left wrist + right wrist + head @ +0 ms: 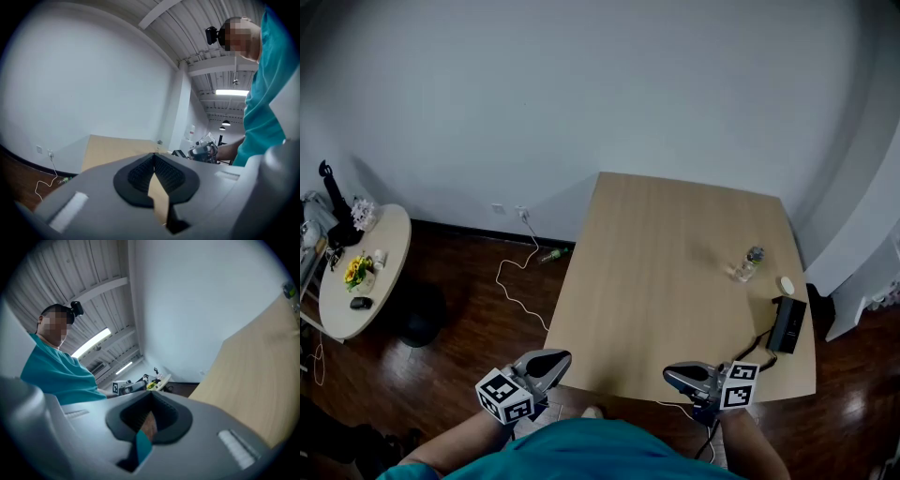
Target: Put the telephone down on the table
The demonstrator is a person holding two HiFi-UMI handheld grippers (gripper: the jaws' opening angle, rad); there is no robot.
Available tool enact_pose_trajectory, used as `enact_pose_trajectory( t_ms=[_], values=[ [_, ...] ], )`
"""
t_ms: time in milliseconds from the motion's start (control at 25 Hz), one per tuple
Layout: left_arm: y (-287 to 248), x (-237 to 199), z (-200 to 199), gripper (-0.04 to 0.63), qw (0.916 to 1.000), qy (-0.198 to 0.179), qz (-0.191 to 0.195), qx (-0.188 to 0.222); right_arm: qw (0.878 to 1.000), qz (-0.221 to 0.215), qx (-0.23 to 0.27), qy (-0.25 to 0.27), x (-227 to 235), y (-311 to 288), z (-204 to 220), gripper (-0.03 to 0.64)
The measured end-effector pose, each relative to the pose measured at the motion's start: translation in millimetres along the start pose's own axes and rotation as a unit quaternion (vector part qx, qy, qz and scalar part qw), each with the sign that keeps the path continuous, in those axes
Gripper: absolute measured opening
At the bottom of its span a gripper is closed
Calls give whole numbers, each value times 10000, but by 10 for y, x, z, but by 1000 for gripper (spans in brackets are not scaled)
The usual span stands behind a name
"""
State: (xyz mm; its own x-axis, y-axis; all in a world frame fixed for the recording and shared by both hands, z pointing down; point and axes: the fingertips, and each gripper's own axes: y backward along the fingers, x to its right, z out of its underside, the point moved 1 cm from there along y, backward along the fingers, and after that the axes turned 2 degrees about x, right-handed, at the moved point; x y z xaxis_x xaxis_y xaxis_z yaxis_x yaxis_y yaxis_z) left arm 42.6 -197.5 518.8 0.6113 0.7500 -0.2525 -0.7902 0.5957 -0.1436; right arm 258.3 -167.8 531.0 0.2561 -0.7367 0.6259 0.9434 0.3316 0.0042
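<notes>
The black telephone (787, 323) lies at the right edge of the light wooden table (656, 281), with its dark cord running toward the table's front edge. My left gripper (549, 363) is at the table's near left corner and my right gripper (672, 375) at its near edge. Both are far from the telephone. In the left gripper view the left gripper (154, 154) has its jaws together and empty. In the right gripper view the right gripper (151, 393) is shut and holds nothing.
A small bottle (750, 263) and a white round object (787, 285) stand on the table just beyond the telephone. A round side table (389, 253) with flowers is at the left. A white cable (514, 281) lies on the dark floor.
</notes>
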Motion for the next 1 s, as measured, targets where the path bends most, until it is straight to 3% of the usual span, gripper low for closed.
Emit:
enact_pose_trajectory(
  t_ms=[160,400,600,800,1000],
  values=[
    [200,91,41,5,10000,58,-62,-26,9999,-31,-111,-77,-111,-113,154,2],
    [600,-208,-76,5,9995,10,-207,251,9998,15,-151,108,-243,-480,146,2],
    [1207,-724,-156,5,9989,-55,-194,412,9991,129,-144,387,-426,-1201,156,2],
    [2014,-1236,-175,5,9993,-193,29,324,9982,423,13,431,-715,-1983,241,2],
    [2660,-1705,-194,5,9993,-37,-166,324,9975,432,-75,553,-1062,-2569,334,2]
  ],
)
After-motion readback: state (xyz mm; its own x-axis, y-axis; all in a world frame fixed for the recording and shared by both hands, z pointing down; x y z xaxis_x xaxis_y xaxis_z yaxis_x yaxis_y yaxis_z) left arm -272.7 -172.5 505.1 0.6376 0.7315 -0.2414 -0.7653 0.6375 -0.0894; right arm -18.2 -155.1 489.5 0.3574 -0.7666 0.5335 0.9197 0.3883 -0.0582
